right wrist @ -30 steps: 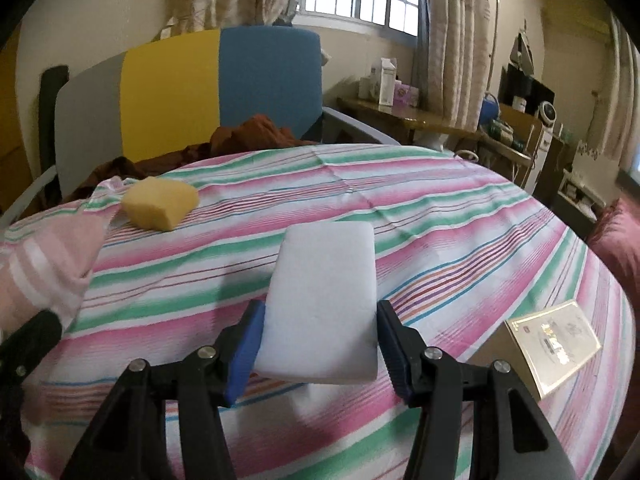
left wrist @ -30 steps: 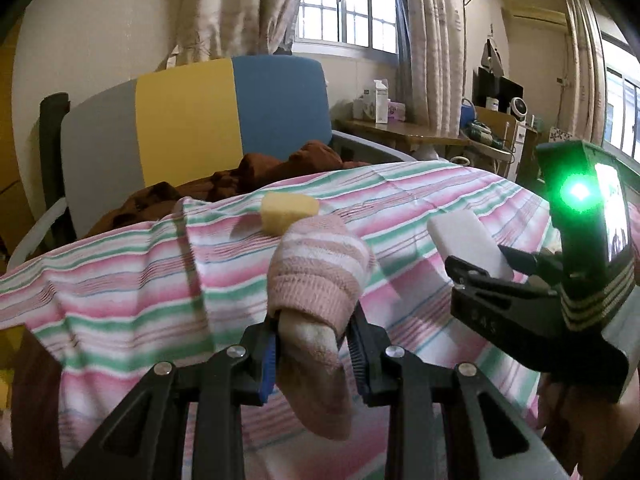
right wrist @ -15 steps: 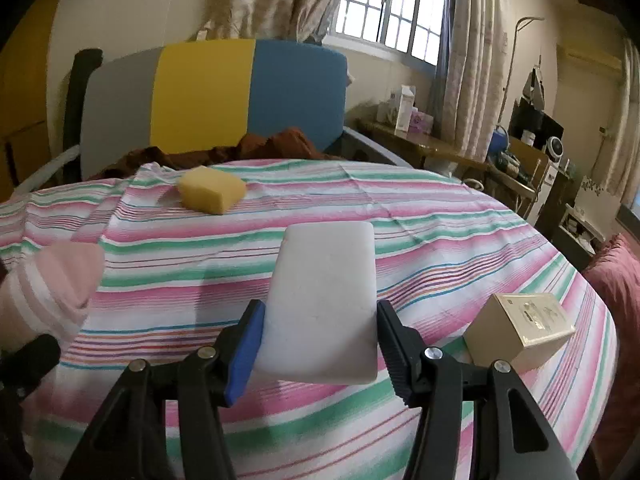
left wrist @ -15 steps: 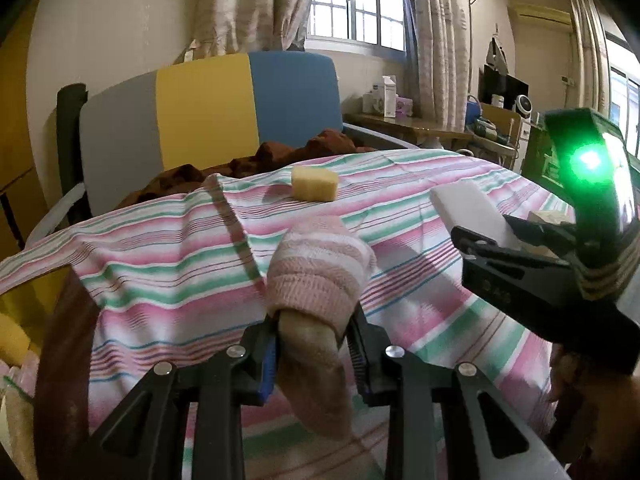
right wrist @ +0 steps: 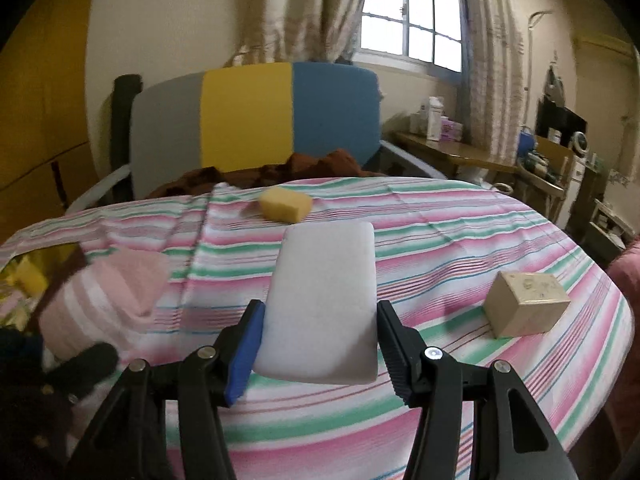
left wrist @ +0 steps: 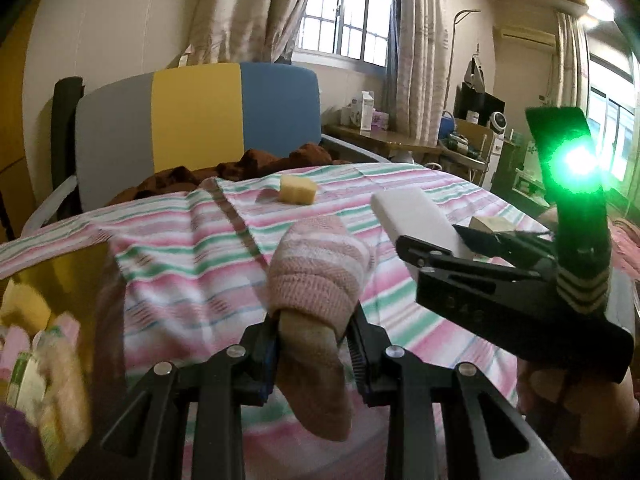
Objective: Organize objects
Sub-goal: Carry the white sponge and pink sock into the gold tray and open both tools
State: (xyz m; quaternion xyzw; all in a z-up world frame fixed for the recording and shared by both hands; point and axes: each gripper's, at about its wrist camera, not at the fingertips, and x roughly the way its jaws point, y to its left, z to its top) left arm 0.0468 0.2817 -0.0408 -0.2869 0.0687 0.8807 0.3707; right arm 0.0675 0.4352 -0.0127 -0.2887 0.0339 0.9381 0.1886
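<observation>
Clamping my left tongs (left wrist: 314, 344) on the sock (left wrist: 316, 280) and right tongs (right wrist: 318, 344) on the white sponge (right wrist: 324, 300) above the near table (right wrist: 460, 240), I fear the limp sock slipping (soft knit).

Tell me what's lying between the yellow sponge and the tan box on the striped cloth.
Nothing lies on the striped cloth between the yellow sponge and the tan box; that stretch is bare in the right wrist view.
</observation>
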